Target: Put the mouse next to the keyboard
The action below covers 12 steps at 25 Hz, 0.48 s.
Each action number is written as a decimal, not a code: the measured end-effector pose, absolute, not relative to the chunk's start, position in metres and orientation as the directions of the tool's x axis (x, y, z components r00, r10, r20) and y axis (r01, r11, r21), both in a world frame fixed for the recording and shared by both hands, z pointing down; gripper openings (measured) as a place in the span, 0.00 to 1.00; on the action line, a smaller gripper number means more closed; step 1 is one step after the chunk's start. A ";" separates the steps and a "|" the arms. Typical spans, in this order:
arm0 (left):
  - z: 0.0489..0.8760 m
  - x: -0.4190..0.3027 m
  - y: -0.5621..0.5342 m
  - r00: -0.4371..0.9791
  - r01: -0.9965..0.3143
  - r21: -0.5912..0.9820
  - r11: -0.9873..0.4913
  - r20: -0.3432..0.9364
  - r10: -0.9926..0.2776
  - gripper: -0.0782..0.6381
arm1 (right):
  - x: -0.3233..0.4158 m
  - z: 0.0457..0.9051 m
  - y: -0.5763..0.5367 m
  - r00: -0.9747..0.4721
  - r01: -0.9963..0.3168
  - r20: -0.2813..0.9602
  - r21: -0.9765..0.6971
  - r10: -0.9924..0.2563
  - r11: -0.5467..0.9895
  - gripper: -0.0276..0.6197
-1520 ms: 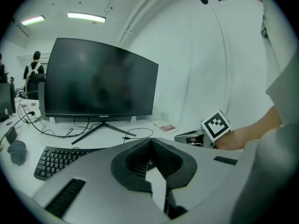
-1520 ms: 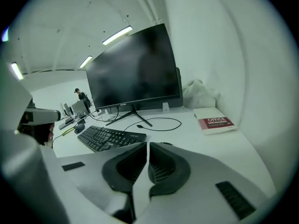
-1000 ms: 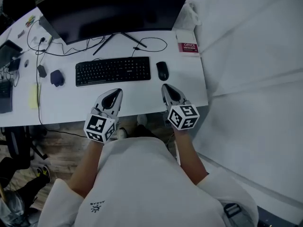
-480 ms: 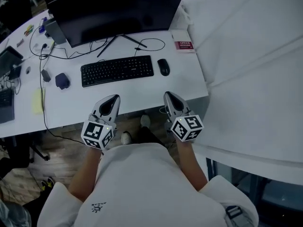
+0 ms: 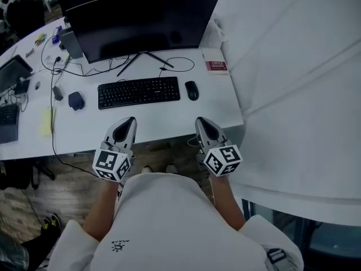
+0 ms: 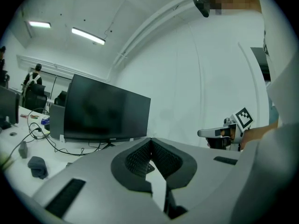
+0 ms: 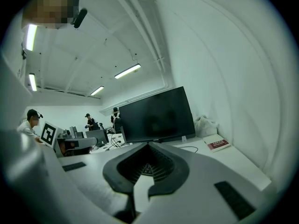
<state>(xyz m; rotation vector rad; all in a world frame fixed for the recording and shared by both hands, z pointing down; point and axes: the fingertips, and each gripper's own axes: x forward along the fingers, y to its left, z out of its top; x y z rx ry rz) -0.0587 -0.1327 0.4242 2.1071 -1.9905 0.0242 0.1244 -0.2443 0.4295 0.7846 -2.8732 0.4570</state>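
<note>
Seen from above: a white tabletop (image 5: 169,120), with the person's two grippers now drawn back off its front edge toward the torso. A second ago both hovered over the tabletop's near strip. The left gripper (image 5: 128,122) and the right gripper (image 5: 202,121) each have their jaws pressed together with nothing between them.

The black keyboard (image 5: 139,92) and the black mouse (image 5: 192,90) keep their places on the tabletop. The mouse lies just beside the keyboard's right end with a narrow gap between them, well apart from both grippers. Judged from this, the placing looks finished and the hands are retreating (no further reach seems called for).

Counted, largest first:
- one tabletop
- one dark monitor (image 5: 141,21) on a stand behind the keyboard
- one keyboard
- two grippers
- one red-and-white booklet (image 5: 216,66) at the right rear
- one mouse
- one small dark blue object (image 5: 76,100) left of the keyboard, too small to identify
</note>
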 end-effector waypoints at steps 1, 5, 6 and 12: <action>0.425 -0.057 -0.133 0.065 -0.986 0.163 -0.036 0.177 -0.982 0.12 | 0.125 0.428 -0.245 -0.860 -0.508 0.198 -0.250 -0.471 0.824 0.07; 0.429 -0.050 -0.133 0.053 -0.985 0.171 -0.021 0.182 -0.982 0.12 | 0.128 0.430 -0.247 -0.866 -0.496 0.205 -0.246 -0.456 0.833 0.07; 0.430 -0.049 -0.132 0.050 -0.984 0.175 -0.017 0.185 -0.981 0.12 | 0.128 0.432 -0.247 -0.867 -0.494 0.209 -0.247 -0.452 0.834 0.07; 0.435 -0.042 -0.132 0.038 -0.983 0.182 -0.002 0.198 -0.980 0.12 | 0.136 0.440 -0.247 -0.865 -0.497 0.224 -0.260 -0.449 0.828 0.07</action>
